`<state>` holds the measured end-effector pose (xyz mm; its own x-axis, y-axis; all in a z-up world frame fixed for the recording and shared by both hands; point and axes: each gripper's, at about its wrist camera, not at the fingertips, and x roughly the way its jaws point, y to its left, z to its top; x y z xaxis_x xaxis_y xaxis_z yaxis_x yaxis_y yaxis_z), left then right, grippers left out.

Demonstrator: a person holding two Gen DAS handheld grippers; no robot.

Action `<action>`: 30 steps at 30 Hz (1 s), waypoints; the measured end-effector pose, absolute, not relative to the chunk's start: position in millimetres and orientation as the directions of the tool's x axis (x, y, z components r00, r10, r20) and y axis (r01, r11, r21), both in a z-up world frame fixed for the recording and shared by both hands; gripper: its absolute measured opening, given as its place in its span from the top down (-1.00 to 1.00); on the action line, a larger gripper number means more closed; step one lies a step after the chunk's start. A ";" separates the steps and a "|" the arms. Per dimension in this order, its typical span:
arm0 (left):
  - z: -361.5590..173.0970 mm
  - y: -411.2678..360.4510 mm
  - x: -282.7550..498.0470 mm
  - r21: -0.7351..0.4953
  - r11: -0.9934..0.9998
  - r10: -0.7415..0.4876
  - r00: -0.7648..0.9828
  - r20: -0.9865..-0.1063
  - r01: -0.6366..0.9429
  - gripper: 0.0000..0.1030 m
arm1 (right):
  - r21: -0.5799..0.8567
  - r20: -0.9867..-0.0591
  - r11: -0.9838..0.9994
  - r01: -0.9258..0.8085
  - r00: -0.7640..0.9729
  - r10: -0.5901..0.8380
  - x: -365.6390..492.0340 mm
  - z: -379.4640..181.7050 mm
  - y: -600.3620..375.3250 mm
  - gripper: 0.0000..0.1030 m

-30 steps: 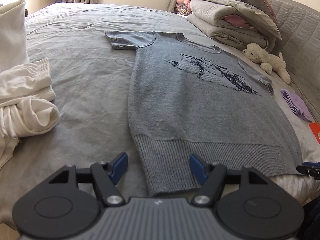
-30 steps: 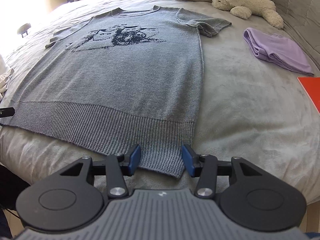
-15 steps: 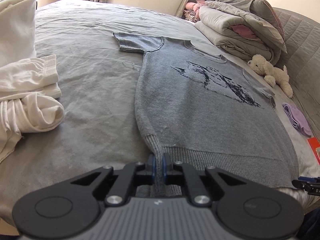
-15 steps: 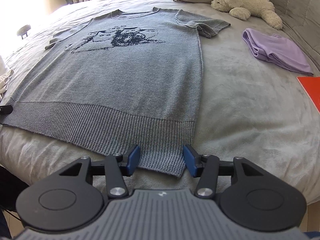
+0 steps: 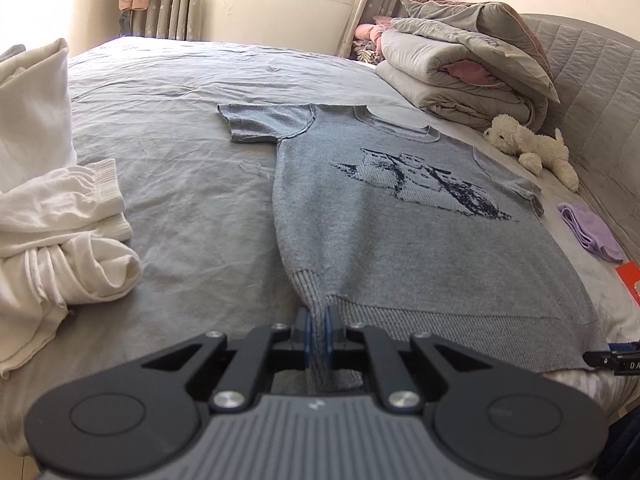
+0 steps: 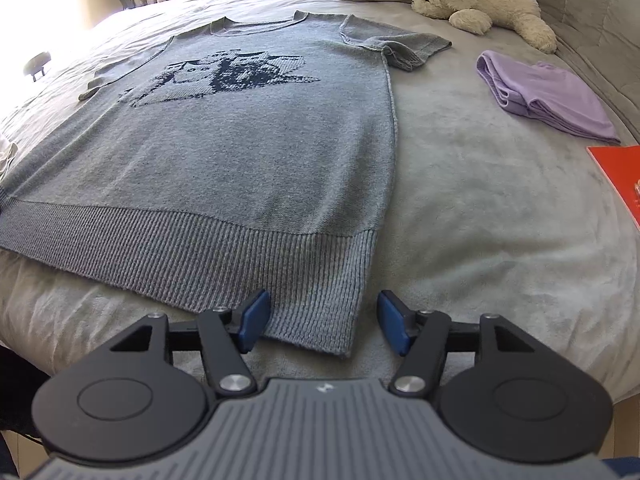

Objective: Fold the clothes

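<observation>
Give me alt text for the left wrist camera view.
The left gripper is shut on the ribbed hem corner of a grey knit tee spread flat on a bed. White clothes lie bunched at left.

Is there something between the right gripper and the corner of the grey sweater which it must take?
Nothing visible. The right gripper has just been opening, and the hem corner of the grey sweater lies between its open jaws, not pressed. The left gripper already pinches the other corner.
</observation>
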<state>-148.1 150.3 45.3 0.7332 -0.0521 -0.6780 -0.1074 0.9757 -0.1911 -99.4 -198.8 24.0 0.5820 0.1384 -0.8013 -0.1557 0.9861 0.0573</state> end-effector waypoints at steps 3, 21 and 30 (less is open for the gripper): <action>34.0 155.2 -143.4 -0.191 0.972 -0.045 0.684 -0.728 -0.139 0.86 | 0.058 -0.804 0.987 -0.150 0.579 0.135 -98.7 23.9 -197.8 -0.25; 48.7 163.3 -142.8 -0.098 0.974 0.080 0.716 -0.694 -0.204 -0.11 | 0.047 -0.745 0.993 -0.112 0.658 0.110 -104.7 39.8 -200.6 -0.26; 60.3 174.1 -123.1 -0.142 0.955 0.103 0.738 -0.667 -0.262 -0.28 | 0.123 -0.724 0.991 -0.060 0.677 0.131 -92.7 47.6 -208.4 -0.26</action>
<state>-123.1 174.1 60.3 0.7382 0.1032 -0.6667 -0.2615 0.9547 -0.1418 -92.7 -208.4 47.6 0.6771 0.1311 -0.7241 -0.0600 0.9906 0.1233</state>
